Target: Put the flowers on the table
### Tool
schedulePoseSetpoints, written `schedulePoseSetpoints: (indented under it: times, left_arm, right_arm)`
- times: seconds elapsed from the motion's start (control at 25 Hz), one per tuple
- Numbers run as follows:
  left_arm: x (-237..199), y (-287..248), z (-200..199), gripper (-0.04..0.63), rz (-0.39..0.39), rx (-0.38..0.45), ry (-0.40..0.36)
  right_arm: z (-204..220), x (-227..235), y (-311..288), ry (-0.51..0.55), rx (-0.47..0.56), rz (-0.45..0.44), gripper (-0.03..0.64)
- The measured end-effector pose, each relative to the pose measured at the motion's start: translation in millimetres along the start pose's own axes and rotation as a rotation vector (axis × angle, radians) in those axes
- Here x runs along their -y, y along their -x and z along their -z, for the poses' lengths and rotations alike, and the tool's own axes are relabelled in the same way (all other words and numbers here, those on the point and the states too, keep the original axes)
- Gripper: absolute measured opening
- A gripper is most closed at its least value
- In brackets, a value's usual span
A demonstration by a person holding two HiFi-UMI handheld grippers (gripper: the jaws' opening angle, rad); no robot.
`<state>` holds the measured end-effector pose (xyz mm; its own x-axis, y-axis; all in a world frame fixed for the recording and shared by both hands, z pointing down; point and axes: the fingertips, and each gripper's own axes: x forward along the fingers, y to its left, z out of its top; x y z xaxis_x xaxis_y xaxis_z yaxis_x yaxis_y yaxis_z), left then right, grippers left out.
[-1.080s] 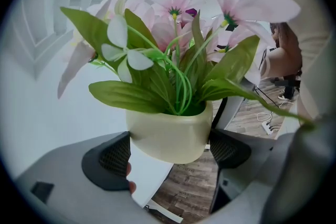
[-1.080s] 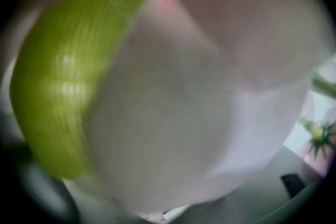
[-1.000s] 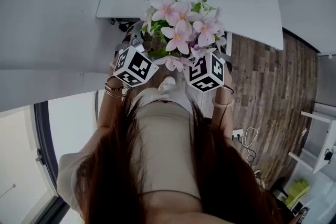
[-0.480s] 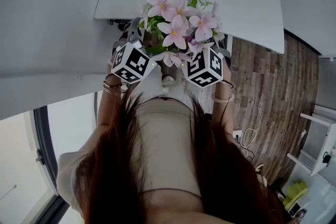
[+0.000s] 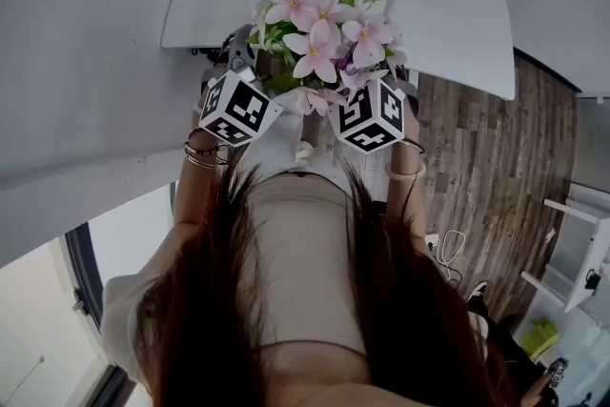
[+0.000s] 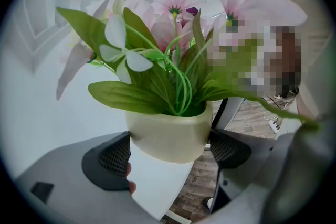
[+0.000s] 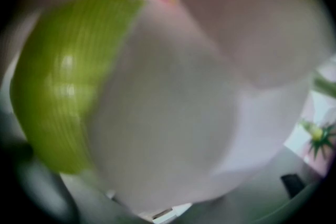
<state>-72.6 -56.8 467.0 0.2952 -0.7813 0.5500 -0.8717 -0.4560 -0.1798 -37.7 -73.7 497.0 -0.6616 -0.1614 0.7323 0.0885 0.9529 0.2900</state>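
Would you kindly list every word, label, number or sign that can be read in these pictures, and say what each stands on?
No readable text appears in any view.
Marker cubes: black-and-white square patterns only, no letters or digits.
Pot: plain and unlabelled on the side that shows.
Right gripper view: filled by blurred petals, nothing legible.

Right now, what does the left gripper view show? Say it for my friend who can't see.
The left gripper grips a cream pot, one jaw on each side. Pink flowers and green leaves rise from it and fill the view. The edge of a white table shows below the pot.
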Motion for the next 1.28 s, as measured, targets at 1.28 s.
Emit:
schedulePoseSetpoints:
  times: [1.28]
  left_arm:
    - [-2.8,-2.7,-1.9,0.471,-0.017,0.008,-0.016]
  right_arm:
    - [0.7,4.3,-1.4,0.016,-0.005,0.029,0.430]
